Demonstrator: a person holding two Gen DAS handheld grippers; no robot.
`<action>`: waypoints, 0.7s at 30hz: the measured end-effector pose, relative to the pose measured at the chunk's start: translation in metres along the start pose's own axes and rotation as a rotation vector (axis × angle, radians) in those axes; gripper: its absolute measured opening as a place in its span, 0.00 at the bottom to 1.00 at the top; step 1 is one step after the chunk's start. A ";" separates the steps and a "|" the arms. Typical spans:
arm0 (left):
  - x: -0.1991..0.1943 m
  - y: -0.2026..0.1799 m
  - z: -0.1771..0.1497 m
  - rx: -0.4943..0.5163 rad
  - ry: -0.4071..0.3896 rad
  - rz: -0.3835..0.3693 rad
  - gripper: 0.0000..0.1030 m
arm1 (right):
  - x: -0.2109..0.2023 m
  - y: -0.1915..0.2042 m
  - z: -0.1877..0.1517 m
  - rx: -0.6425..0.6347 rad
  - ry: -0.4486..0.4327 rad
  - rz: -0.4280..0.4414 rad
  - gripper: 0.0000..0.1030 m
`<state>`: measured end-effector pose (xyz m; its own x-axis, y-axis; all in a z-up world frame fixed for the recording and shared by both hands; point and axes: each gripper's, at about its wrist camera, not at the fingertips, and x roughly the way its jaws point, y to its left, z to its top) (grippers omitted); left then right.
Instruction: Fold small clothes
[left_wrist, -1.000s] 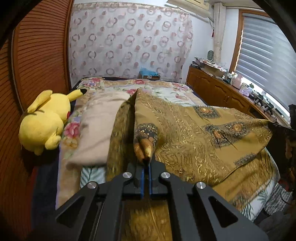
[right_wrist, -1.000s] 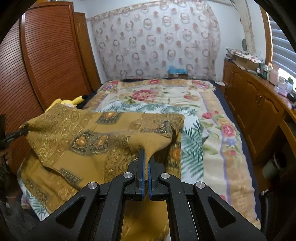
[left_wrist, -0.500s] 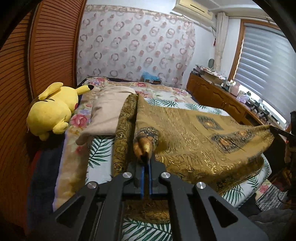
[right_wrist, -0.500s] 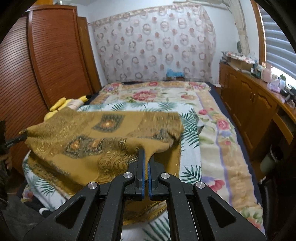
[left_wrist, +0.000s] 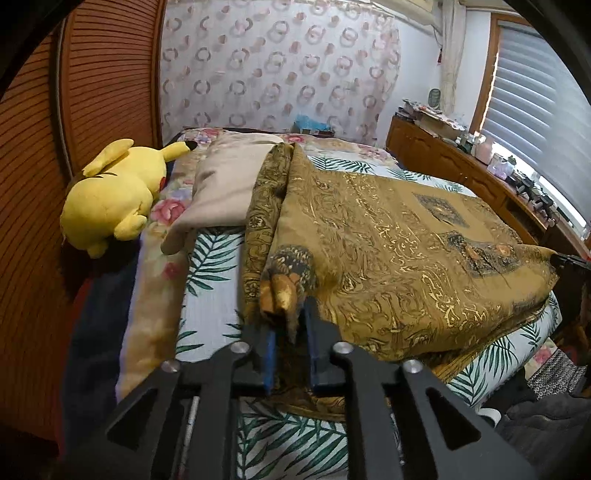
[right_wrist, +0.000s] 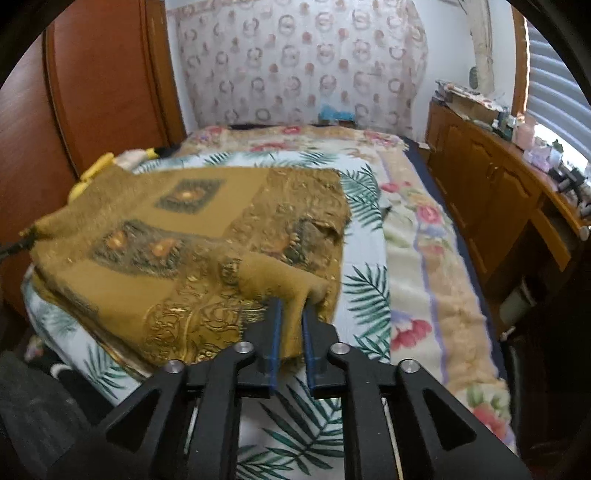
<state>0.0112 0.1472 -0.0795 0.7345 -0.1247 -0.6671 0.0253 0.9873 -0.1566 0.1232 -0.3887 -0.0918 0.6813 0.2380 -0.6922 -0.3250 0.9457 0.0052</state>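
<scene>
Your left gripper (left_wrist: 290, 325): jaws just opening, small gap now, corner of gold cloth (left_wrist: 388, 251) loose between them, pads not squeezing. Your right gripper (right_wrist: 291, 321): same, jaws just opening, other corner of gold cloth (right_wrist: 192, 251) hangs in gap. Cloth lies folded on bed (right_wrist: 424, 258), over leaf-print sheet (left_wrist: 210, 280). In left view, yellow plush toy (left_wrist: 110, 195) sits at 10 o'clock from cloth, beige pillow (left_wrist: 225, 184) at 11 o'clock, touching cloth edge.
</scene>
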 end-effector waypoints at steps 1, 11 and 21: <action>-0.003 -0.001 0.000 0.001 -0.009 -0.001 0.22 | -0.001 0.000 0.001 0.001 -0.006 -0.016 0.18; 0.004 0.000 0.004 0.001 -0.011 -0.002 0.51 | -0.009 0.015 0.030 -0.008 -0.119 -0.044 0.55; 0.020 0.005 0.000 -0.019 0.024 0.051 0.51 | 0.064 0.072 0.033 -0.094 -0.013 0.069 0.56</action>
<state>0.0259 0.1496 -0.0941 0.7178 -0.0765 -0.6920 -0.0253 0.9904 -0.1357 0.1654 -0.2980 -0.1120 0.6635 0.3056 -0.6829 -0.4314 0.9020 -0.0156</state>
